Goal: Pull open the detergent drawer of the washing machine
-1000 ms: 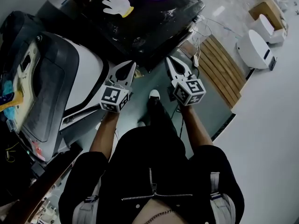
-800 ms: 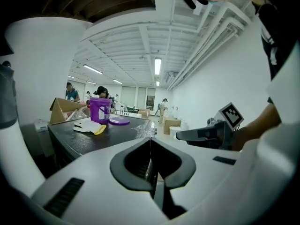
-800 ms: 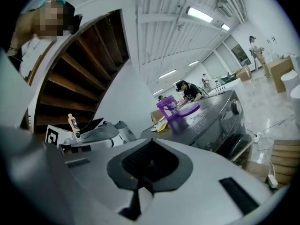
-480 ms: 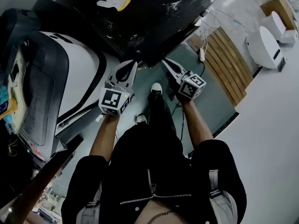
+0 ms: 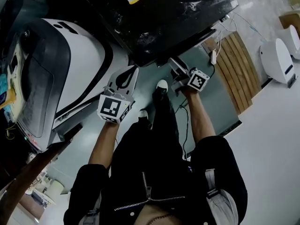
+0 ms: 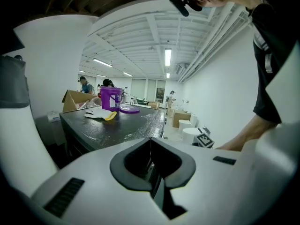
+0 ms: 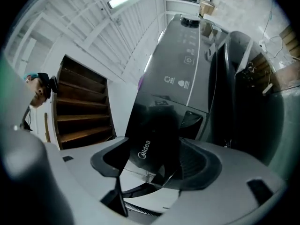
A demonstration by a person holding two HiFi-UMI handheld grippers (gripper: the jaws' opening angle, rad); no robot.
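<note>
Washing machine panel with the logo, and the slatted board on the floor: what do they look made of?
Washing machine panel: likely glossy dark plastic or coated metal; it shows reflections. Slatted board: apparently unpainted wood, tan parallel planks.

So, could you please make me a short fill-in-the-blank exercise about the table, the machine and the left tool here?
1. On the dark table a white glove lies beside a ____ cup.
2. The glove's cuff is ____.
3. The left tool has its jaws ____, with nothing between them.
4. The brand name on the dark machine reads ____.
Missing words: purple; yellow; shut; Midea.
</note>
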